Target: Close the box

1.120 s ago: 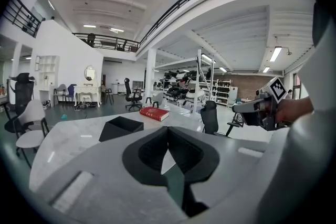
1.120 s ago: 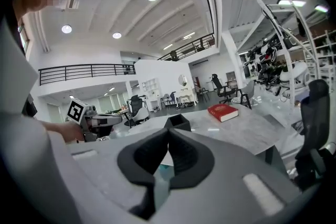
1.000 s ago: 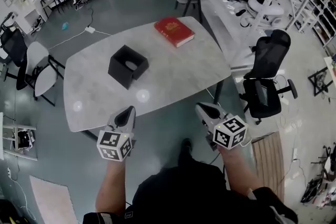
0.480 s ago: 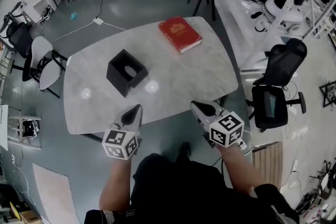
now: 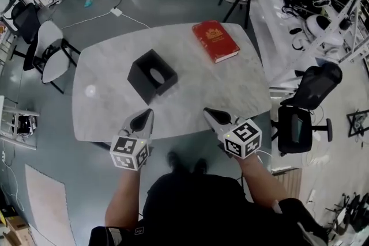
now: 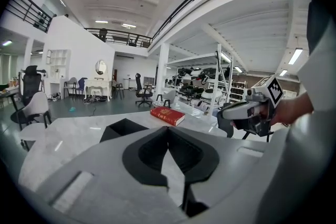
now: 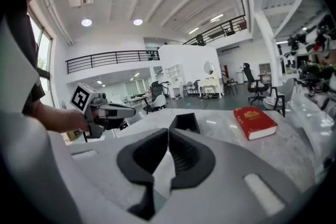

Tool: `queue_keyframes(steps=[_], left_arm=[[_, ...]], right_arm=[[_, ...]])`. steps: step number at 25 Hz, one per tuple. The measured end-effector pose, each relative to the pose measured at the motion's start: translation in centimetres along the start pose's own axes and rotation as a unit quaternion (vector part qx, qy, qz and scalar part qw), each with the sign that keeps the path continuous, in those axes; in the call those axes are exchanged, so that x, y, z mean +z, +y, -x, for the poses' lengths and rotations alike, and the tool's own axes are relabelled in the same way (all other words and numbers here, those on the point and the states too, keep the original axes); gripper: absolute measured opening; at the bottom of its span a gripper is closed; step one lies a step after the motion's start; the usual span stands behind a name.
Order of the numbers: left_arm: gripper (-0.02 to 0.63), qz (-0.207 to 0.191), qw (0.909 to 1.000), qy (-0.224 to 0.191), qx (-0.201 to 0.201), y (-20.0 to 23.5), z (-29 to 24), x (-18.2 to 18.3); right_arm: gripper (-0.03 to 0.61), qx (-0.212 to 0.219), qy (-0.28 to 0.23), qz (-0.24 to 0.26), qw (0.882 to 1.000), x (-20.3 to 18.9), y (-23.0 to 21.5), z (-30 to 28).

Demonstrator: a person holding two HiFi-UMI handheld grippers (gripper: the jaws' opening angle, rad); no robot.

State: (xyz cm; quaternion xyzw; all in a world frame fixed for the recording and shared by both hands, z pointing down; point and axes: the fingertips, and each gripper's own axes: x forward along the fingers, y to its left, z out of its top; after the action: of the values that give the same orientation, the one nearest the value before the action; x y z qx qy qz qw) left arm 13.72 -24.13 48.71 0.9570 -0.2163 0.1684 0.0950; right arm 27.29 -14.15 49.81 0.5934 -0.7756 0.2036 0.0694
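Head view: I see black box [image 5: 152, 75], opening in top, on grey table [image 5: 196, 95], left of centre. Red book [image 5: 215, 41] lies at far right, well apart from box. Left gripper [image 5: 146, 116] and right gripper [image 5: 208, 113] hover over near table edge, short of box.
Left gripper view: jaws pressed together, nothing between; box [image 6: 118, 129] ahead, to left.
Right gripper view: jaws closed, empty; box [image 7: 185, 122] straight ahead beyond tips, book right.

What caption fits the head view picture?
Left gripper and right gripper, both shut, near a table with a black box and a red book.
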Motion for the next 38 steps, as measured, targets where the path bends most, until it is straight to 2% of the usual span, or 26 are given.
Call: queue_keyframes(steps=[4,9,12,15,20,26,30,38], left_arm=[[0.006,0.001,0.9998,-0.016,0.015,4.8,2.3,-0.1],[0.006,0.006,0.9994,-0.02,0.029,9.3,4.1,-1.5],[0.006,0.019,0.9989,-0.019,0.037,11.0,4.7,-2.6],[0.006,0.036,0.998,-0.019,0.049,12.4,4.7,-3.4],[0.006,0.053,0.9956,-0.014,0.075,14.5,3.8,-4.4],[0.006,0.079,0.9902,-0.009,0.115,17.0,3.1,-4.9],[0.006,0.089,0.9867,-0.005,0.136,18.1,3.4,-5.6],[0.007,0.119,0.9791,-0.002,0.165,19.2,4.9,-7.2]], right_arm=[[0.061,0.034,0.017,0.062,0.997,2.1,3.8,-5.3],[0.086,0.066,0.054,0.156,0.984,2.4,7.5,-11.5],[0.087,0.09,0.075,0.211,0.97,1.8,9.1,-14.7],[0.104,0.112,0.109,0.266,0.951,0.7,9.5,-17.7],[0.136,0.141,0.158,0.322,0.923,-1.2,8.3,-22.6],[0.185,0.177,0.216,0.403,0.871,-4.4,6.5,-27.3],[0.207,0.195,0.24,0.46,0.833,-6.9,5.9,-29.7],[0.242,0.201,0.283,0.55,0.76,-10.6,4.7,-32.2]])
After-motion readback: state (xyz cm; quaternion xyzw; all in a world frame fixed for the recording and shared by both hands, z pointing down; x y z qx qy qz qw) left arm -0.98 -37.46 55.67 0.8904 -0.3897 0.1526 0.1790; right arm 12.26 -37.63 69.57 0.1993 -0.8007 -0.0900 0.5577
